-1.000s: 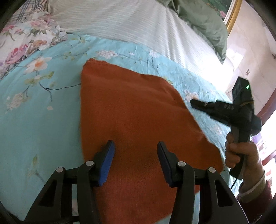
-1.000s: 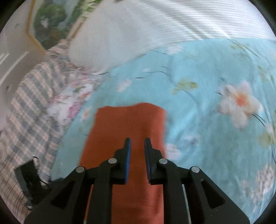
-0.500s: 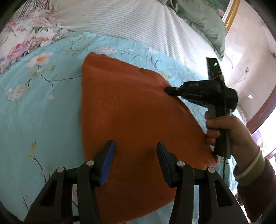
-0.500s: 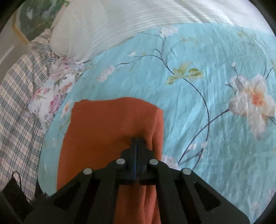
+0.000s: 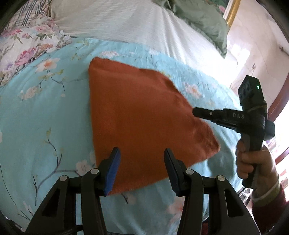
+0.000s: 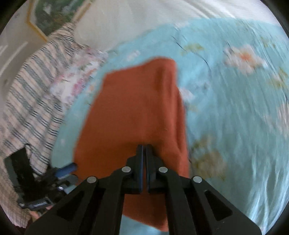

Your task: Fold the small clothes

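An orange-brown cloth point(image 5: 137, 115) lies spread on the turquoise floral bedspread point(image 5: 45, 112). My left gripper point(image 5: 141, 153) is open and hovers over the cloth's near edge, with nothing pinched between its blue pads. My right gripper point(image 5: 196, 110), held by a hand point(image 5: 252, 162), meets the cloth's right edge, and the fabric there is blurred. In the right wrist view the right gripper point(image 6: 144, 146) is shut on the cloth point(image 6: 133, 108), which rises in a ridge toward its tips. The left gripper's blue pad point(image 6: 66, 170) shows at the lower left of that view.
A white ribbed blanket point(image 5: 135, 27) and a green pillow point(image 5: 202, 16) lie beyond the cloth. A floral pillow point(image 5: 27, 47) sits at the far left, with plaid fabric point(image 6: 30, 90) beside it. A wall and a wooden frame stand to the right.
The right gripper's jaws closed from a narrow gap. It reached onto the cloth's far right corner, then drew back along the right edge. The left gripper stayed open and shifted slightly.
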A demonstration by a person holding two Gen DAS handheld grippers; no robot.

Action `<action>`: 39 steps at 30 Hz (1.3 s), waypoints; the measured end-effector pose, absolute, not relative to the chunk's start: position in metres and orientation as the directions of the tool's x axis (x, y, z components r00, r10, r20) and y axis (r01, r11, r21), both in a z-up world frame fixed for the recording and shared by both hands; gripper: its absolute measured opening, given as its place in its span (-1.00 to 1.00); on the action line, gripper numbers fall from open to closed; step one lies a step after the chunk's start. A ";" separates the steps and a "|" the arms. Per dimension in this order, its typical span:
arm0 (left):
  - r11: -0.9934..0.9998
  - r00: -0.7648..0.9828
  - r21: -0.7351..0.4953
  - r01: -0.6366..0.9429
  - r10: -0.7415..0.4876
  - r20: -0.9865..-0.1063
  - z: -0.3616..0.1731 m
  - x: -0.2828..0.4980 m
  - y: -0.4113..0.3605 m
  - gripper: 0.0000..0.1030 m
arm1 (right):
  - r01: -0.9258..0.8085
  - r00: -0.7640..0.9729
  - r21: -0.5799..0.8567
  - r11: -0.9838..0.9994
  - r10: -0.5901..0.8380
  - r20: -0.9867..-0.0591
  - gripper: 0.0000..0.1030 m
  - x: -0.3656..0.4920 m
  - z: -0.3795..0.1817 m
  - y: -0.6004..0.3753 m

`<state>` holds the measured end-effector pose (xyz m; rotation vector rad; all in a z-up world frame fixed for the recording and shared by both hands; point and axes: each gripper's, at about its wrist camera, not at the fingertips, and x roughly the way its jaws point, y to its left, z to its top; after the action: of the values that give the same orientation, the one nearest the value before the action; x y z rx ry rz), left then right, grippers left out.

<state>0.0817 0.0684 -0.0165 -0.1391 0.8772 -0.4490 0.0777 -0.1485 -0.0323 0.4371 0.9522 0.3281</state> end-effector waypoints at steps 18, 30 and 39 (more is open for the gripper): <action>0.928 0.575 -0.279 0.247 -0.372 -0.728 -0.040 0.074 0.064 -0.01 | -0.069 0.585 0.489 0.870 0.432 -0.686 -0.94 0.060 -0.031 -0.154; 0.940 0.615 -0.275 0.200 -0.339 -0.712 -0.015 0.080 0.078 0.05 | -0.032 0.660 0.464 0.885 0.367 -0.655 0.05 0.104 -0.001 -0.172; 0.952 0.608 -0.290 0.100 -0.289 -0.740 -0.024 0.132 0.095 0.04 | -0.015 0.606 0.474 0.880 0.385 -0.696 -0.68 0.156 -0.022 -0.171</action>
<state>0.1316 0.0954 -0.0239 -0.2292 0.8913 -0.2269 0.1555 -0.1706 -0.0221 0.4516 0.8969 0.2404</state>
